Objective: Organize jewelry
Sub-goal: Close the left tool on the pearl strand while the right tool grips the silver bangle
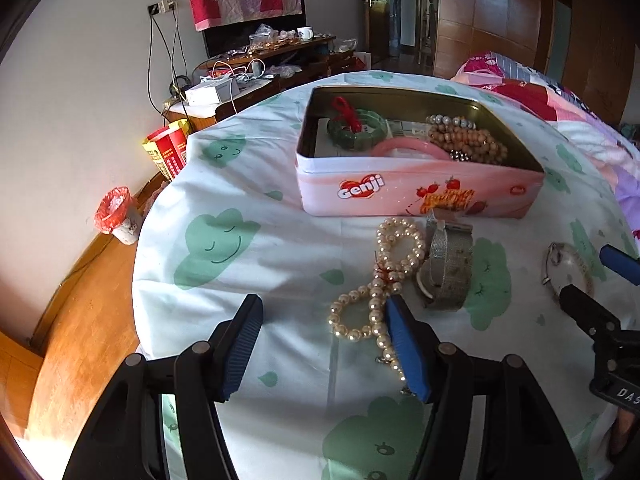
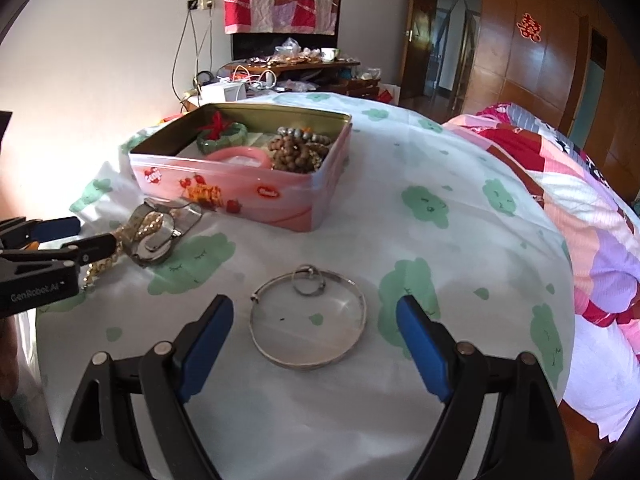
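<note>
Both grippers are held over a white sheet (image 2: 360, 208) printed with green shapes. The left gripper (image 1: 324, 320) is seen with jaws wide apart, nothing clamped; its right pad lies over the near end of the pearl necklace (image 1: 384, 276), contact not resolvable. Bare sheet is seen between the pads and out to the sheet's left edge, which drops off to a wooden floor (image 1: 80, 320).

The right gripper (image 2: 316, 320) is likewise spread wide and empty. A silver bangle (image 2: 308, 320) with a small ring (image 2: 308, 280) at its far rim lies flat between the pads, clear of both, with open cloth on either side.

A pink tin (image 1: 420, 192), lid off, stands just beyond the necklace; a green bangle (image 1: 356, 130), pink bangle (image 1: 408, 148) and brown bead strands (image 1: 464, 140) are noted inside. A mesh-strap watch (image 1: 448, 272) lies against the necklace, near the tin's front wall. To the right of the tin and bangle a broad bare stretch of sheet runs to a patterned quilt (image 2: 580, 208).
</note>
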Demonstrator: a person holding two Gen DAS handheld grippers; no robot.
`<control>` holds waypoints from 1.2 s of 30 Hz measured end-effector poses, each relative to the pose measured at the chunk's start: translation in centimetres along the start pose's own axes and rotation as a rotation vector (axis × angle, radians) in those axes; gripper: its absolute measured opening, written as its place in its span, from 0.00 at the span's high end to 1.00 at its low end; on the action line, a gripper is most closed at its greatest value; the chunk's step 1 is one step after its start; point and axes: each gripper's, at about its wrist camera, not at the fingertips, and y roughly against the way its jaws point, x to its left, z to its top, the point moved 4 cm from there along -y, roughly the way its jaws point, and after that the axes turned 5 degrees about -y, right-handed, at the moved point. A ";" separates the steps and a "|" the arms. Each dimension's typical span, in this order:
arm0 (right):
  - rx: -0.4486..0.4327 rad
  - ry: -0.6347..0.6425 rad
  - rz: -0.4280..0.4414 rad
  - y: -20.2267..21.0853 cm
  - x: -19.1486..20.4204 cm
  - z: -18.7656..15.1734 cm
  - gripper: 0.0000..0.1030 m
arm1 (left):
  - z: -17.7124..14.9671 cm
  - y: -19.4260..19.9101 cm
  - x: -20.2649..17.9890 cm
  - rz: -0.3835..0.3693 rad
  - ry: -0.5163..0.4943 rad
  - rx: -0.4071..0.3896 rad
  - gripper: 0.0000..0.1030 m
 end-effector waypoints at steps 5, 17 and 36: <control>0.038 0.002 0.002 -0.6 0.0 -0.3 0.17 | 0.2 -0.1 -0.2 -0.010 -0.007 -0.009 0.38; 0.075 0.024 0.034 -1.0 0.7 -0.4 0.33 | 0.5 0.1 -0.5 -0.035 -0.058 -0.050 0.87; -0.040 0.034 0.007 0.7 0.2 0.7 0.33 | 2.3 3.4 0.8 -0.006 -0.037 -0.146 0.88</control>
